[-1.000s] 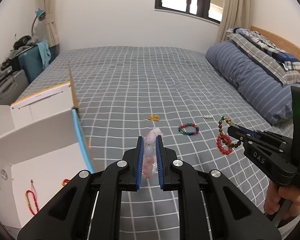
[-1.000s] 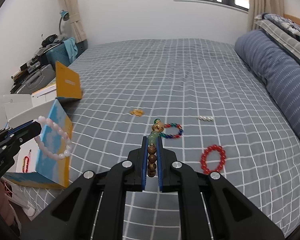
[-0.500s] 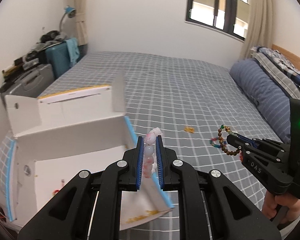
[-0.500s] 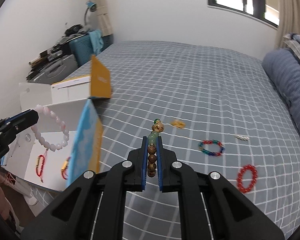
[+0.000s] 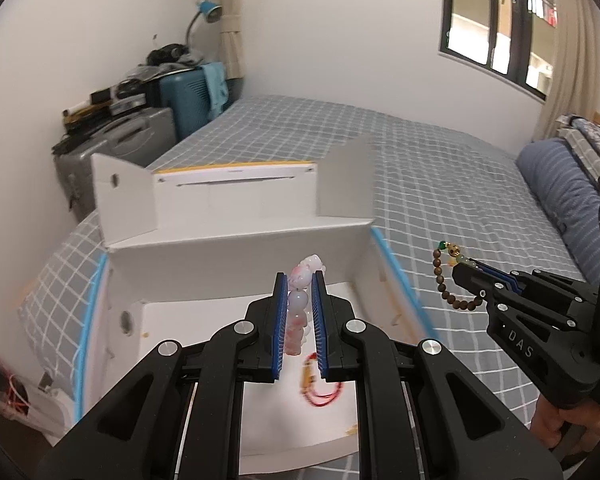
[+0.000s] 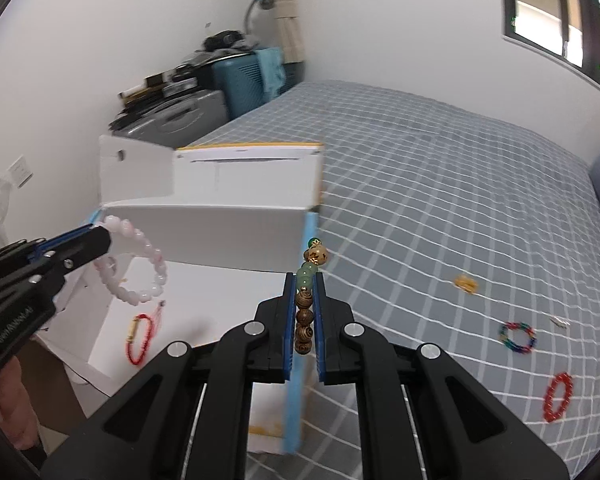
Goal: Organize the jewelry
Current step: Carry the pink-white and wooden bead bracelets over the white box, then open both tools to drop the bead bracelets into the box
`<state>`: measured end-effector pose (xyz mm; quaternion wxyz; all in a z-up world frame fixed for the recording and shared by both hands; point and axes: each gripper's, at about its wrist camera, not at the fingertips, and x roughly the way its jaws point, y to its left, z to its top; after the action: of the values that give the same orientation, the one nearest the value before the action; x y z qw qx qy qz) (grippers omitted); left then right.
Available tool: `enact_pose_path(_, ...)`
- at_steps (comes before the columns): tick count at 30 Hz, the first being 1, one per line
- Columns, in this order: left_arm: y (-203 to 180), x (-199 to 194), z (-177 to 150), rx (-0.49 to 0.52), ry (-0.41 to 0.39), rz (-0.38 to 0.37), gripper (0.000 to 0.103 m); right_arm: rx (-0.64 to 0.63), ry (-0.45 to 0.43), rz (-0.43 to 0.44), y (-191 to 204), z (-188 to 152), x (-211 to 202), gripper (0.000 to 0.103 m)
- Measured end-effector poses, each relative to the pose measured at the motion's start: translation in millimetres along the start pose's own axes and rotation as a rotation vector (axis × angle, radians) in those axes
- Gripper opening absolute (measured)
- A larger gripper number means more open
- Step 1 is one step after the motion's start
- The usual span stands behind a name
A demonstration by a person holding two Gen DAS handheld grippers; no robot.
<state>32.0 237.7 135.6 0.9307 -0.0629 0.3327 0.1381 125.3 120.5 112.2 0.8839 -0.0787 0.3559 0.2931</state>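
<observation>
My left gripper (image 5: 301, 280) is shut on a pale pink bead bracelet (image 5: 300, 300) and hangs over the open white box (image 5: 236, 248); the same bracelet (image 6: 140, 264) dangles from it in the right wrist view. My right gripper (image 6: 304, 280) is shut on a brown wooden bead bracelet (image 6: 305, 316) with green and gold beads, just above the box's blue-edged right wall (image 6: 300, 360). Seen from the left wrist, that bracelet (image 5: 444, 280) hangs beside the box. A red cord bracelet (image 6: 138, 340) lies on the box floor.
On the grey checked bedspread (image 6: 440, 200) lie a multicoloured bead bracelet (image 6: 518, 337), a red bead bracelet (image 6: 558, 396), a small gold piece (image 6: 465, 283) and a small white piece (image 6: 560, 321). Suitcases and clutter (image 5: 140, 128) stand by the wall. A blue striped pillow (image 5: 560, 200) lies at right.
Both grippers have swung left from over the bedspread toward the white box, each still holding its bracelet. The left one now hangs above the box interior.
</observation>
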Motion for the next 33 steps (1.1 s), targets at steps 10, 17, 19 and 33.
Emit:
enact_pose_path(10,51,17,-21,-0.059,0.059,0.081,0.012,-0.067,0.055,0.062,59,-7,33,0.007)
enact_pose_path(17,78,38,-44,-0.096,0.129,0.102,0.012,-0.07,0.117,0.068,76,-20,60,0.007)
enact_pose_path(19,85,44,-50,-0.107,0.149,0.101,0.012,-0.07,0.136,0.065,78,-25,67,0.007)
enact_pose_path(33,96,65,-69,-0.12,0.224,0.121,0.013,-0.061,0.22,0.04,78,-41,90,0.01)
